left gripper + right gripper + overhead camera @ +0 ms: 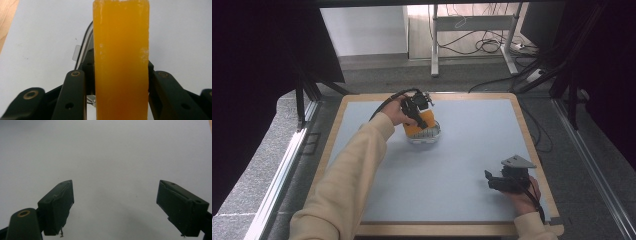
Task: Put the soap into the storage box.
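Two tongs: left tongs (pixel 120 82) clamp the soft orange sponge (pixel 121 60) mid-body at 11 o'clock; right tongs (pixel 122 207) stand wide, empty.

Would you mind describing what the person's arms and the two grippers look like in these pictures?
The person wears cream long sleeves. The left gripper and the right gripper are black, each with two jaws and a black cable trailing from it. The right gripper carries a grey three-cornered plate on top. In the gripper views the linkage arms have brass-coloured pivot rings.
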`<state>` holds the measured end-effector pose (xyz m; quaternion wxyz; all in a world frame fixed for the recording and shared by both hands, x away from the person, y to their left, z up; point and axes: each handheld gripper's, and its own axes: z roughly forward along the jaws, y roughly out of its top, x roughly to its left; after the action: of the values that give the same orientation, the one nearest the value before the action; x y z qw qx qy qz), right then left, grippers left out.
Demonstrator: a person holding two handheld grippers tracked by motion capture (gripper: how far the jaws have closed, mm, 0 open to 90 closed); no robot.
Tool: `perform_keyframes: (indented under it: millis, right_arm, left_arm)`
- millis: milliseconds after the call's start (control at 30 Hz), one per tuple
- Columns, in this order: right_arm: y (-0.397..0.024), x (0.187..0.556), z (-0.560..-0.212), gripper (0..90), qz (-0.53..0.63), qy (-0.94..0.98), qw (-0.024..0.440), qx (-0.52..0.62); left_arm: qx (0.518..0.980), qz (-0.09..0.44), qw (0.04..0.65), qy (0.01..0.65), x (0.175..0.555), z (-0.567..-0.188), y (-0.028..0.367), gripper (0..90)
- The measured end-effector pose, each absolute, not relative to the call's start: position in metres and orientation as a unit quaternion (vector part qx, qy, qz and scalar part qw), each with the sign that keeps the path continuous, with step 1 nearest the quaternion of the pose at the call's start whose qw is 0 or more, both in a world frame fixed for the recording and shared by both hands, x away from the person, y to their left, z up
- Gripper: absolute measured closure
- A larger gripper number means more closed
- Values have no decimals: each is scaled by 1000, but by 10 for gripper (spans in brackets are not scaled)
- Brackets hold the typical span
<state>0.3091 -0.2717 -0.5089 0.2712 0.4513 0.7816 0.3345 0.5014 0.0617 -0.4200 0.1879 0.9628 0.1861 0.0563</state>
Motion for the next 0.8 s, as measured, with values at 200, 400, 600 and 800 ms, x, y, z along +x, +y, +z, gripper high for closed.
perform_keyframes:
  millis: [200,400,600,800]
  right_arm:
    - [-272,309,-509,147,334,781,271,452]
    - [-271,309,-508,147,337,779,273,452]
    - [-271,309,-509,147,336,780,272,452]
    - [-272,309,-508,147,337,779,274,453]
  left_arm:
    - [967,52,186,166,507,-425,54,618]
    - [971,42,180,152,511,-435,47,618]
    - [975,35,167,139,512,-443,46,618]
    - [975,37,171,136,511,-444,46,618]
